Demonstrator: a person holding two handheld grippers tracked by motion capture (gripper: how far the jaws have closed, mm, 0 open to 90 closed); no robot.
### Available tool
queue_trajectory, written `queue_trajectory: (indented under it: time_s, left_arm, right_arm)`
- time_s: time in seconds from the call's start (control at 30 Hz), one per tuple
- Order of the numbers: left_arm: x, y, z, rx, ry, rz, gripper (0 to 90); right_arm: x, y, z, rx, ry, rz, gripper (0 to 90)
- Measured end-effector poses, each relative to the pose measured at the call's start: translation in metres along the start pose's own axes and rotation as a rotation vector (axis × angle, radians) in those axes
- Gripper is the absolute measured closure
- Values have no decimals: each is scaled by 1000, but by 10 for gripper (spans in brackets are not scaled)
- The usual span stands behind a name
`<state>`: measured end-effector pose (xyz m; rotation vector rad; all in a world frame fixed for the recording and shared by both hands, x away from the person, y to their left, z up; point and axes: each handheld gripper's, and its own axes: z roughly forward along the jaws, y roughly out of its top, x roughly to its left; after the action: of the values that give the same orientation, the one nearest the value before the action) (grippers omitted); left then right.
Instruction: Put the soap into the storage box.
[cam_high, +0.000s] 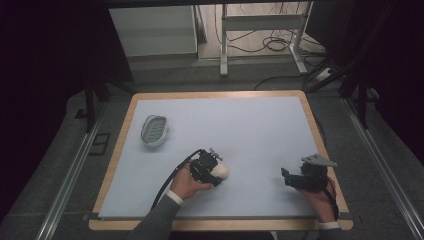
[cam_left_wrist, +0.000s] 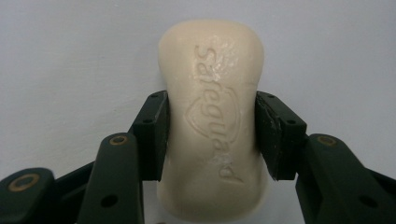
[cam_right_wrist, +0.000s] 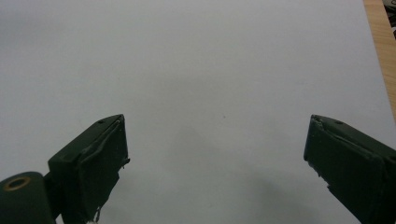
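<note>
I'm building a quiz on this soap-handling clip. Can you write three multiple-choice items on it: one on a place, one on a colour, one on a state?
1. Where on the table does the soap dish lie?
A. Far left, beyond the left tongs
B. Near right corner
C. Centre of the far edge

2. What colour is the bar of soap?
A. Green
B. Cream
C. Pink

3. How do the right tongs stand?
A. Shut on the soap
B. Shut on nothing
C. Open, with nothing between them

Answers:
1. A: the high view shows the dish near the left edge, farther off than the left tongs.
2. B: the left gripper view shows a cream bar pressed between both pads.
3. C: the right gripper view shows the jaws wide apart over bare mat.
</note>
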<state>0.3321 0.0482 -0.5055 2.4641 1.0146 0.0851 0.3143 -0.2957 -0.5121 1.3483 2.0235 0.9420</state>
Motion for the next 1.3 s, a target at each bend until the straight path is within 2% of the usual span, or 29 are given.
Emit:
queue_trajectory:
  time_s: [0.2,0.57,1.3]
  left_arm:
    - [8,0,-6,3,-15,-13,492]
    - [24,-3,-18,-26,-26,-50,492]
    - [49,-8,-36,-25,18,-83,492]
  right_arm:
    - [-1,0,0,-2,-4,1,62]
    - [-2,-1,0,-3,-11,4,62]
    - [-3,-1,0,-2,-13,13,62]
